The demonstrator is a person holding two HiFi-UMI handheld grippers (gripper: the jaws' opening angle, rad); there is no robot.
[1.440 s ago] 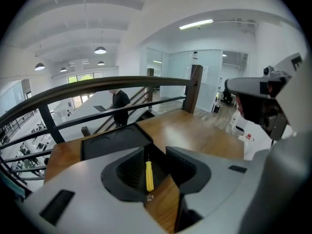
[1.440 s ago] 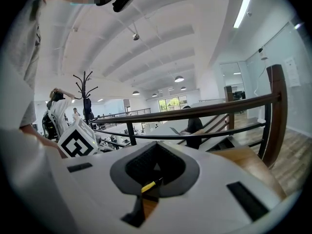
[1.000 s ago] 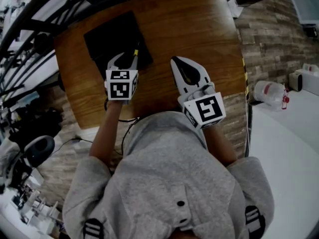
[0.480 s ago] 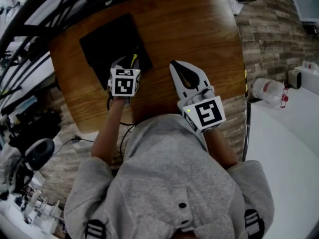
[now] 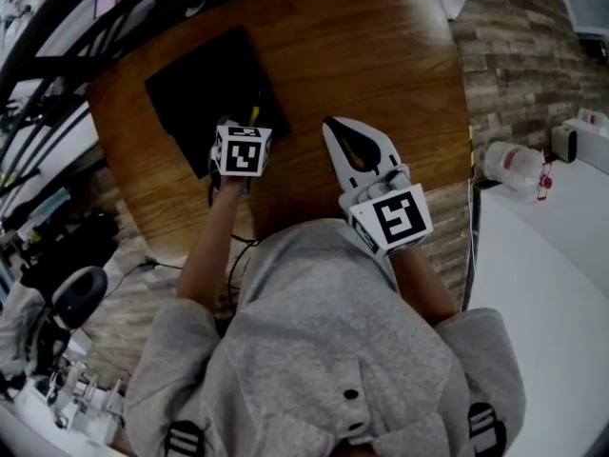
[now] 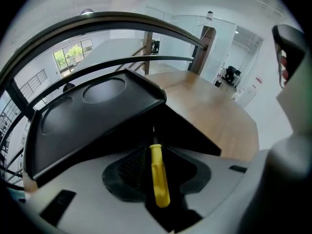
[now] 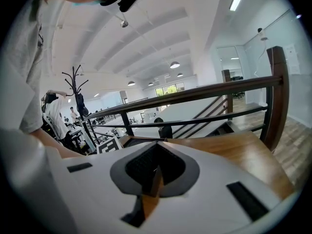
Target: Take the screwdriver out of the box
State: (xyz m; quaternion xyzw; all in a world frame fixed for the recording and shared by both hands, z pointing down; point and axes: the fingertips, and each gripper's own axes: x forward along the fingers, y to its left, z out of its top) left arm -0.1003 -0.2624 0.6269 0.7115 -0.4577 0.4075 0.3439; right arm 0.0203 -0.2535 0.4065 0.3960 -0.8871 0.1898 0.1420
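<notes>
The left gripper [image 6: 155,152] clamps the yellow screwdriver [image 6: 159,177], its shaft pointing ahead of the jaws toward the black box [image 6: 92,116]; it is best drawn straight back, grip firm — no twisting; the right gripper [image 7: 155,172], jaws together, holds nothing.

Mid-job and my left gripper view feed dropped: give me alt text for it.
The left claw is shut on a yellow screwdriver, gripped by its handle, with the thin shaft pointing toward the black box right ahead. Behind the box lie the wooden table and a dark curved railing.
</notes>
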